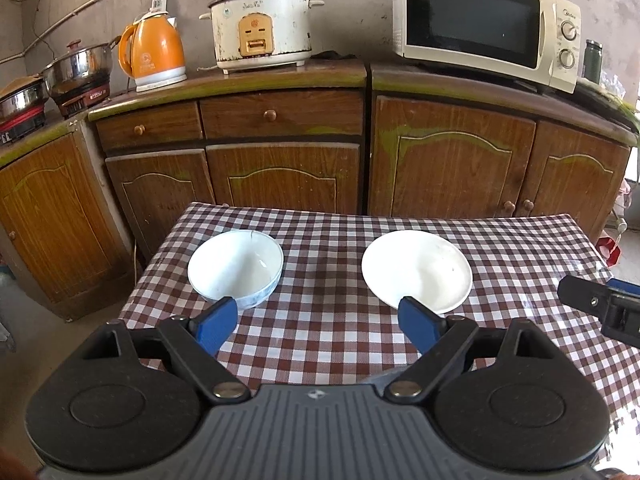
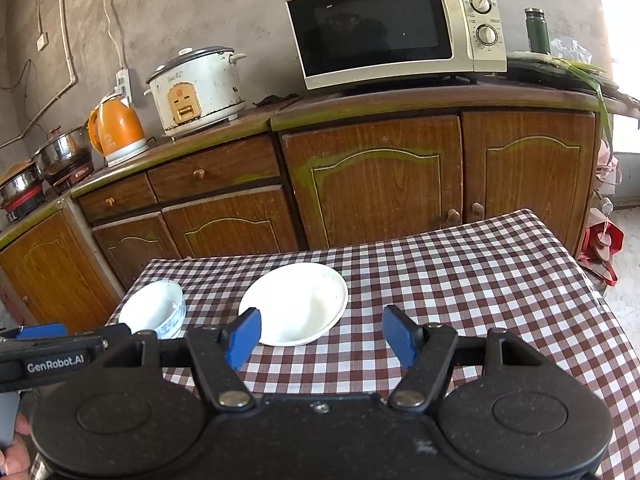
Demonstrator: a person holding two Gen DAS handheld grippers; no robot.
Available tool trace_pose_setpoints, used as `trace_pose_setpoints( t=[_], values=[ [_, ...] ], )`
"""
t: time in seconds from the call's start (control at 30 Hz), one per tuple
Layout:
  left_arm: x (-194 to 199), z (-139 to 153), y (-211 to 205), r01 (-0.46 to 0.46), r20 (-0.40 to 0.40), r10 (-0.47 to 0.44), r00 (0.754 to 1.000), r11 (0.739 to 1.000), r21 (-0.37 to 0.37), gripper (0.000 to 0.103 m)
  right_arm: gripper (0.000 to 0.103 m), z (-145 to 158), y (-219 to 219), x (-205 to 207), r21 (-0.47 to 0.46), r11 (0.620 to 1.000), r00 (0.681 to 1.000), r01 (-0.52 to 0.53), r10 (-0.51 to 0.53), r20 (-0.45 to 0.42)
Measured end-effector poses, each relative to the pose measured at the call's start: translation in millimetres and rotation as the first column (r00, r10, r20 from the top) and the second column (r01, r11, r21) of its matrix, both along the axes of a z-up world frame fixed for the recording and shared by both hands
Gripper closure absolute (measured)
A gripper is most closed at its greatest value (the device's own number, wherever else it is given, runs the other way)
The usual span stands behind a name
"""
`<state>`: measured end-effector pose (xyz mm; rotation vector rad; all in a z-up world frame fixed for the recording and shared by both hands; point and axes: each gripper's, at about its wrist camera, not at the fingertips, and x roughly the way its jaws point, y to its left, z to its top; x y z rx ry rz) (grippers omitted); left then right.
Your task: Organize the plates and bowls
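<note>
A white bowl [image 1: 236, 266] with a blue pattern outside sits on the left of the checked table [image 1: 328, 320]. A white shallow plate [image 1: 417, 270] lies to its right. My left gripper [image 1: 320, 320] hovers open just short of both, nothing between its blue pads. In the right wrist view the plate [image 2: 296, 302] lies ahead and slightly left, the bowl [image 2: 154, 308] farther left. My right gripper [image 2: 320, 336] is open and empty, its left pad near the plate's near rim. The right gripper's body [image 1: 600, 304] shows at the left view's right edge.
Behind the table stand wooden cabinets [image 1: 452, 160] with a microwave [image 1: 488, 28], rice cooker [image 1: 260, 28], orange kettle [image 1: 154, 56] and steel pots [image 1: 76, 68] on top. A green flask [image 2: 537, 31] stands right of the microwave. A red bag [image 2: 604, 244] lies beyond the table's right edge.
</note>
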<state>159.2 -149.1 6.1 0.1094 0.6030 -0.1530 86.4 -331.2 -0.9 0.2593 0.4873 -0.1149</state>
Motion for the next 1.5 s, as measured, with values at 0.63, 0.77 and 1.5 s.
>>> trace_pose_setpoints(
  t=[0.63,0.77,1.5],
  values=[
    [19.9,-12.9,-14.1,0.005,-0.031,-0.005,0.999,1.000,0.004,0.013,0.023,-10.9,-2.6,25.9,-0.013,1.000,1.000,-0.016,0.016,-0.024],
    [22.3,-14.5,-17.0,0.008,-0.030,-0.008,1.000,1.000,0.014,0.013,0.023,-12.7,-3.5,29.1,-0.016,1.000,0.999,-0.016,0.016,-0.029],
    [33.9,-23.0,-26.7,0.007,-0.040,-0.006,0.999,1.000,0.023,0.013,0.023,-23.8,-10.5,42.0,-0.014,1.000,0.999,-0.011,0.010,-0.041]
  ],
)
